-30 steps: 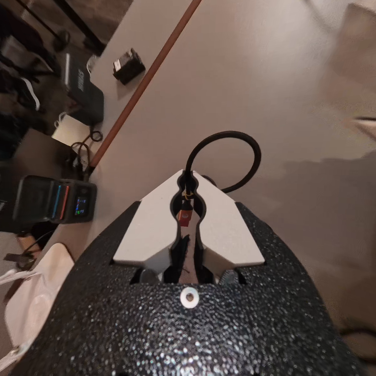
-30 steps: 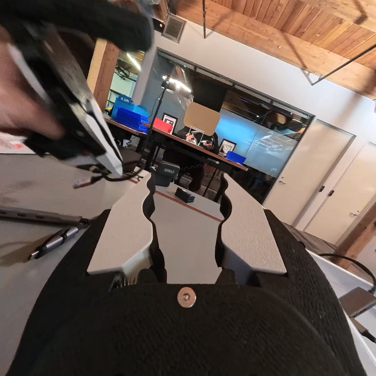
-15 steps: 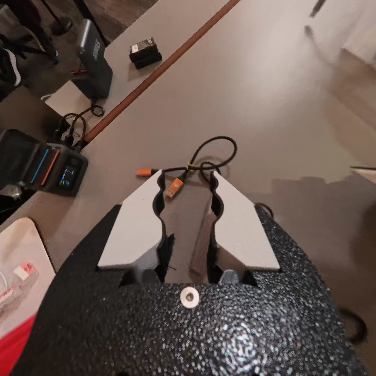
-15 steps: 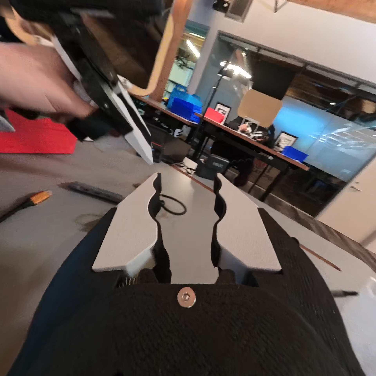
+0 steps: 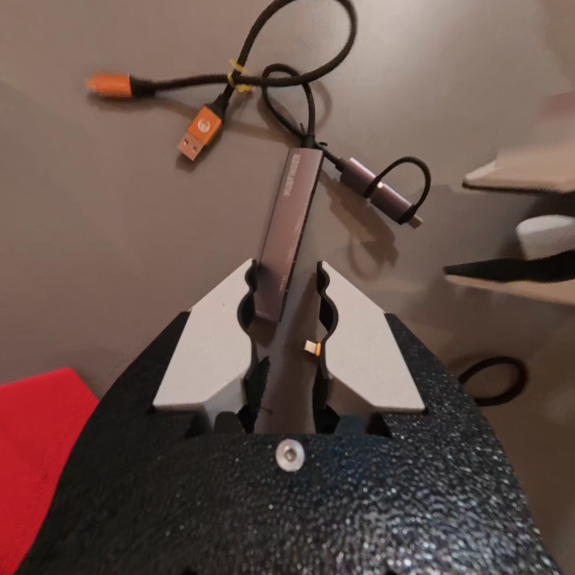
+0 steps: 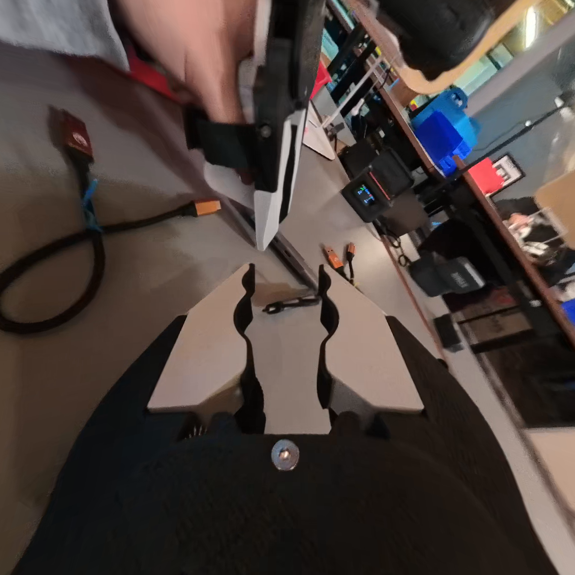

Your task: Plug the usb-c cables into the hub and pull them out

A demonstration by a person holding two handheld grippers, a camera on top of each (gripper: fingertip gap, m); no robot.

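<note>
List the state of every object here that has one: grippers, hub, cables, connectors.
Left gripper: open, straddling the hub's near end.
Right gripper: open, empty.
USB hub: lying flat on the table, nothing seen plugged into it.
Orange USB-A plug: unplugged, loose on the table.
Orange USB-C plug: unplugged, loose.
Hub's grey connector: unplugged.
Black-and-orange cable: looped, tied.

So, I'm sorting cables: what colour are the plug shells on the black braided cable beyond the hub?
Orange plug shells, clearest in the left wrist view.
</note>
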